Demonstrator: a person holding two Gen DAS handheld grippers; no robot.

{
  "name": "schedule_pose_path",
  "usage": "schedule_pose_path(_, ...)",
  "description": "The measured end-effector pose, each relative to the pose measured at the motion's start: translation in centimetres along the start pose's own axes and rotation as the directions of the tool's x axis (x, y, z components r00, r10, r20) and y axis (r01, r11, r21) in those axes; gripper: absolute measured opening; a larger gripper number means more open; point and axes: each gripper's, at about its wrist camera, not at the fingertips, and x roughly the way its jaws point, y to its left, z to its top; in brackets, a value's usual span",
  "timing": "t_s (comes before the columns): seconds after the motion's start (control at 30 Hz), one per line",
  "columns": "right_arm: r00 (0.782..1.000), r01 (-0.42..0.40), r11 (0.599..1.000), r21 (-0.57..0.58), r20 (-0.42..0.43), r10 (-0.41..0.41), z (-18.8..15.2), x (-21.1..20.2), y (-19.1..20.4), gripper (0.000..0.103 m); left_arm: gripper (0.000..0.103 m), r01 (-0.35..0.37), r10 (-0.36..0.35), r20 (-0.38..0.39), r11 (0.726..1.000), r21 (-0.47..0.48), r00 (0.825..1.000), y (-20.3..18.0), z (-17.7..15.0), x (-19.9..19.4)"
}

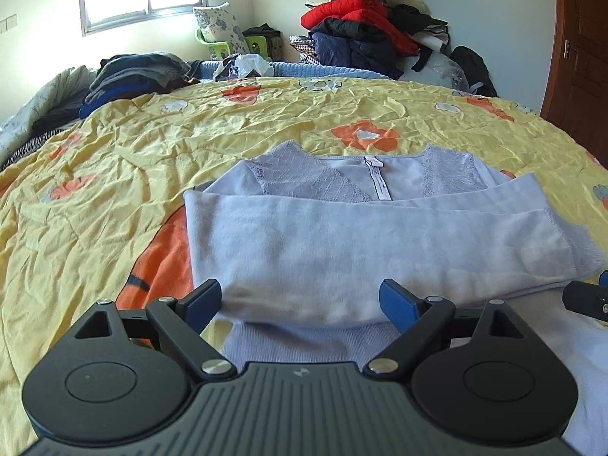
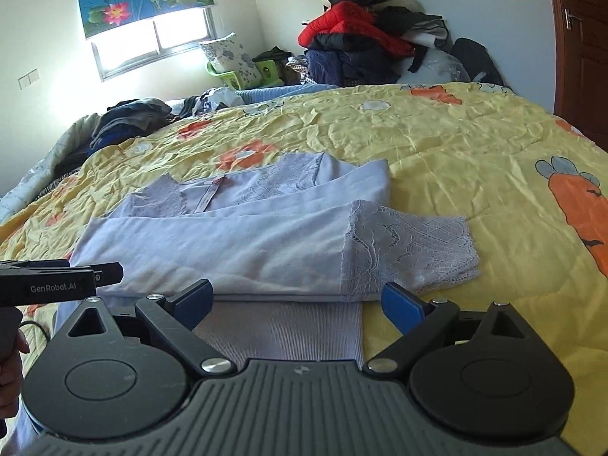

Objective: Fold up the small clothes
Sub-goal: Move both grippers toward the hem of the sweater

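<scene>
Pale lilac top [image 1: 342, 243], partly folded, lies on yellow bed quilt [image 1: 152, 144]. Left gripper [image 1: 300, 304] and right gripper [image 2: 300, 300] hover at its near hem, fingers apart, empty. Risk: pinching only one layer would drag the folded sleeve [image 2: 406, 247] loose.
</scene>
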Motion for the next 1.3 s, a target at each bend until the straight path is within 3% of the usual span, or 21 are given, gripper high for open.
schedule_pose_path(0.27, 0.999, -0.038, 0.999, 0.037, 0.014, 0.038, -1.5, -2.5, -0.5, 0.096, 0.091, -0.009, 0.008, -0.027, 0.999, -0.037, 1.000, 1.3, -1.9, -1.9)
schedule_pose_path(0.57, 1.000, -0.025, 1.000, -0.005, 0.006, 0.025, -3.3, -3.9, -0.8, 0.096, 0.091, -0.021, 0.015, -0.072, 0.996, -0.082, 0.997, 3.4, -4.3, -3.1)
schedule_pose_path(0.83, 0.999, -0.031, 1.000, 0.004, -0.040, 0.031, -5.8, -5.2, -1.5, 0.097, 0.091, 0.046, -0.056, -0.083, 0.992, -0.121, 0.995, 4.9, -7.5, -6.2)
schedule_pose_path(0.93, 0.999, -0.023, 0.999, -0.038, -0.033, 0.022, -6.0, -5.5, -0.6, 0.097, 0.096, 0.084, -0.092, -0.077, 0.992, -0.098, 0.993, 4.1, -8.1, -6.8)
schedule_pose_path(1.03, 0.999, -0.024, 0.994, -0.107, -0.039, 0.020, -6.0, -5.7, 0.4, 0.097, 0.098, 0.069, -0.071, -0.072, 0.997, -0.032, 0.995, 2.7, -8.4, -6.7)
schedule_pose_path(1.1, 0.999, 0.024, 0.987, -0.160, -0.017, -0.027, -6.1, -5.9, 0.9, 0.097, 0.097, 0.067, -0.067, -0.067, 0.998, -0.002, 0.996, 2.3, -8.6, -6.9)
schedule_pose_path(1.2, 0.993, 0.113, 0.971, -0.209, 0.004, -0.114, -6.4, -5.6, 0.8, 0.097, 0.097, 0.061, -0.062, -0.051, 0.998, -0.022, 0.997, 2.8, -8.7, -7.2)
schedule_pose_path(1.3, 0.997, 0.074, 0.969, -0.234, 0.010, -0.073, -6.7, -5.8, 1.1, 0.096, 0.097, 0.047, -0.049, -0.042, 0.998, -0.047, 0.998, 3.5, -8.6, -7.6)
